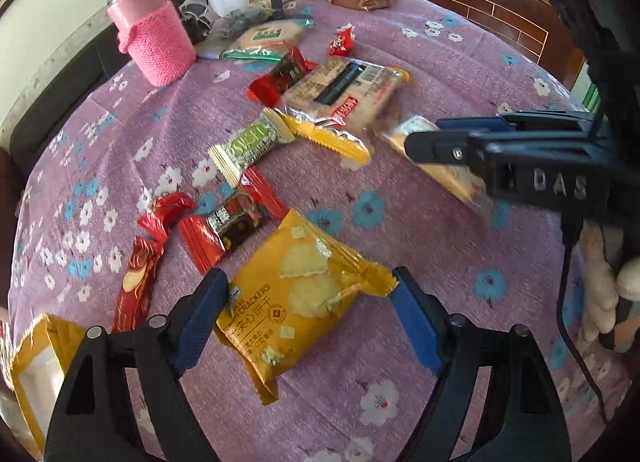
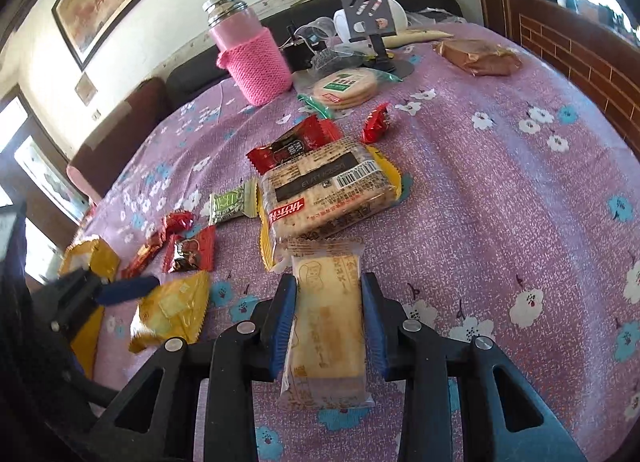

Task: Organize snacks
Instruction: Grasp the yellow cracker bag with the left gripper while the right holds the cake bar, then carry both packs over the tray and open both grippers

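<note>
Because the right gripper (image 2: 329, 281) has its jaws clamped only on the long edges of the pale biscuit packet (image 2: 326, 326), held just short of the big cracker pack (image 2: 328, 186), the worst risk is a crushed or slipping packet: the film is slick and the biscuits inside are brittle. A lesser risk lies with the left gripper (image 1: 308, 274), whose jaws stand apart astride the yellow cracker packet (image 1: 296, 298) lying flat on the desk (image 2: 500, 182). That packet sits askew between the pads, so closing on it may pinch only a corner, and the pads may drag the cloth. The smallest worry is a sweep of either gripper scattering the loose sweets nearby.

Counted from big to small:
- One pink bottle (image 1: 154, 38) stands at the far edge.
- One big cracker pack lies mid-desk, on top of a yellow wrapper.
- One brown packet (image 2: 476, 56) sits far off.
- One round cracker pack (image 2: 346, 86) lies by the bottle.
- There are two yellow cracker packets, the second (image 1: 36, 362) at the near edge.
- There is one pale biscuit packet.
- One green bar (image 1: 252, 142) lies near the middle.
- There are five red wrappers, among them a long one (image 1: 136, 286) and a small sweet (image 1: 340, 42).
</note>
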The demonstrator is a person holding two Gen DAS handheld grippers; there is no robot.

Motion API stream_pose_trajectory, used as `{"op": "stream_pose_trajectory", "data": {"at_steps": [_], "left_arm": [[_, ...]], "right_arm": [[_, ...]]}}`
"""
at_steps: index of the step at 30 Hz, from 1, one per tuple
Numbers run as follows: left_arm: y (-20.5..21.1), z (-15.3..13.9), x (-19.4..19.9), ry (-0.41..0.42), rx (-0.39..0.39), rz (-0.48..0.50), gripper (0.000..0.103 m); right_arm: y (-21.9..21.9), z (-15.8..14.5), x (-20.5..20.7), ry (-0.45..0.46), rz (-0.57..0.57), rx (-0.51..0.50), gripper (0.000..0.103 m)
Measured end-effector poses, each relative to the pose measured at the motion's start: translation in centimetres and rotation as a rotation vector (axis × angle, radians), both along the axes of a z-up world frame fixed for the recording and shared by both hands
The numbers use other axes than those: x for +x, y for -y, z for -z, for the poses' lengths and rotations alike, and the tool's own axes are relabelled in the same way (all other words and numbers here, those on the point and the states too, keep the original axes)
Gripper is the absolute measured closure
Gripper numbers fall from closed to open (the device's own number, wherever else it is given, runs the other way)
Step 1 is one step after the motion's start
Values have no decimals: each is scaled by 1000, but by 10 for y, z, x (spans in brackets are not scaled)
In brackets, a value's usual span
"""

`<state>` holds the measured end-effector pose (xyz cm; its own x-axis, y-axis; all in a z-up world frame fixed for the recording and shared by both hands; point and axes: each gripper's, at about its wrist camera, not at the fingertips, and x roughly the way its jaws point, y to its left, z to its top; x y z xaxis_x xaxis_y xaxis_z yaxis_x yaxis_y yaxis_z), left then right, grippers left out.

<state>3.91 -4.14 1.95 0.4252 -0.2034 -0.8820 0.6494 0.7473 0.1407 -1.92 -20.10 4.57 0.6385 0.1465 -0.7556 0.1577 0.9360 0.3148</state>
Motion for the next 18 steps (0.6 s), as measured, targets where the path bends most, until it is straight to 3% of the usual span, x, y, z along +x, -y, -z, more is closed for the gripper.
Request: {"op": "stream_pose_trajectory", "data": {"at_steps": [2,4,6,13,18], "left_arm": [[-4,-4,-4,5,-16,-23,41],[-12,-11,-9,9,-55,-63,46],[-25,-19,-18,14,-126,-115,47],[-80,-51,-72,92,-259,-285,47],[-148,-77,-108,178,-307,-429,47]], "right_arm": [[6,0,0,6,10,36,69],[9,-2,-3,17,19,47,69],[11,-5,-5,38,23,60,69],[-2,-14,-13,113,-7,47,69],[-20,-13,-15,141,-45,54,69]]}}
